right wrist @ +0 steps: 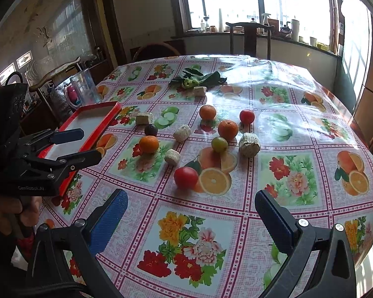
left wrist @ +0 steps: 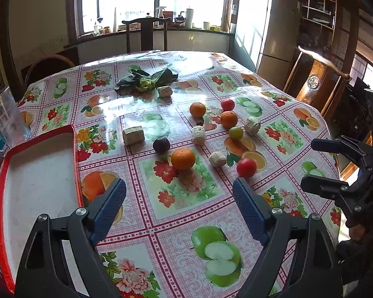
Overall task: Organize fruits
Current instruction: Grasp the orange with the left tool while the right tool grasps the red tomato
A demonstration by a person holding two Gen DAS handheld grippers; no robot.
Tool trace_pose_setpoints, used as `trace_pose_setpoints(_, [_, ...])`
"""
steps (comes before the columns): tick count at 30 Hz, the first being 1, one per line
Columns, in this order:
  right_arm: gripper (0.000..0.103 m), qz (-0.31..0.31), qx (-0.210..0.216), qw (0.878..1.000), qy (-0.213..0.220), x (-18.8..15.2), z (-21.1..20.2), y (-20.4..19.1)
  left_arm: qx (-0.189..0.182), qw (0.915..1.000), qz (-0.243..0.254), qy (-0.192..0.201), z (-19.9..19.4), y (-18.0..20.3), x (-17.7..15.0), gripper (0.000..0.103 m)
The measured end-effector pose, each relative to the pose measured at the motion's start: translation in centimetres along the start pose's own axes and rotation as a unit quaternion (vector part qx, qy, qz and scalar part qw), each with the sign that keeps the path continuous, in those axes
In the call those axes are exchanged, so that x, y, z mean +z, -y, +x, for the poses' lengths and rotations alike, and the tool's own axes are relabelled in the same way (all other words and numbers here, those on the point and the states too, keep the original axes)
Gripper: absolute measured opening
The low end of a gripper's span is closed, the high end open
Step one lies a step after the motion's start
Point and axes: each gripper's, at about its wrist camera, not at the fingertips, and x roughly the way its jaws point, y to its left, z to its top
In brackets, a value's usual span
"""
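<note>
Loose fruit lies mid-table: three oranges, the nearest one [left wrist: 183, 158] [right wrist: 149, 144], two red fruits, the nearer one [left wrist: 246, 167] [right wrist: 186, 177], a green fruit [left wrist: 236, 132] [right wrist: 219, 144] and a dark plum [left wrist: 161, 144] [right wrist: 151, 129]. A red-rimmed white tray [left wrist: 74, 149] [right wrist: 112, 116] sits at the table's left edge with nothing in it. My left gripper [left wrist: 179, 196] [right wrist: 88, 144] hovers open near the tray and short of the nearest orange. My right gripper [right wrist: 191, 209] [left wrist: 310, 164] is open too, just short of the nearer red fruit. Neither holds anything.
Several pale blocks, such as one [left wrist: 133, 135] beside the plum, are scattered among the fruit. Leafy greens [left wrist: 146, 78] [right wrist: 199, 77] lie farther back. A clear plastic jug [left wrist: 5, 114] [right wrist: 84, 89] stands behind the tray. Wooden chairs ring the table; a hand [right wrist: 10, 213] grips the left tool.
</note>
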Motion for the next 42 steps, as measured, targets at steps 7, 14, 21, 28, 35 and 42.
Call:
trace_pose_setpoints(7, [0.091, -0.014, 0.02, 1.0, -0.019, 0.4, 3.2, -0.8, -0.004, 0.9995, 0.001, -0.03, 3.1, -0.1, 0.8, 0.088])
trace_pose_setpoints(14, [0.069, -0.014, 0.031, 0.998, -0.05, 0.7, 6.6, -0.6, -0.009, 0.9981, -0.006, -0.061, 6.7, -0.3, 1.6, 0.071])
trace_pose_setpoints(21, [0.05, 0.001, 0.028, 0.997, -0.067, 1.0, 8.9, 0.2, -0.023, 0.9963, -0.021, -0.08, 9.5, -0.8, 1.9, 0.061])
trace_pose_setpoints(28, [0.034, 0.0, 0.017, 0.998, -0.062, 1.3, 9.1, 0.3, -0.05, 0.9947, -0.029, -0.085, 10.7, -1.0, 2.2, 0.036])
trace_pose_setpoints(35, [0.033, 0.002, 0.02, 0.998, -0.065, 0.8, 8.4, 0.0, -0.059, 0.9943, -0.031, -0.083, 9.8, -1.0, 1.8, 0.032])
trace_pose_setpoints(42, [0.033, 0.002, 0.025, 0.998, -0.062, 0.2, 7.3, -0.9, -0.062, 0.9948, -0.042, -0.069, 7.2, -1.8, 0.9, 0.032])
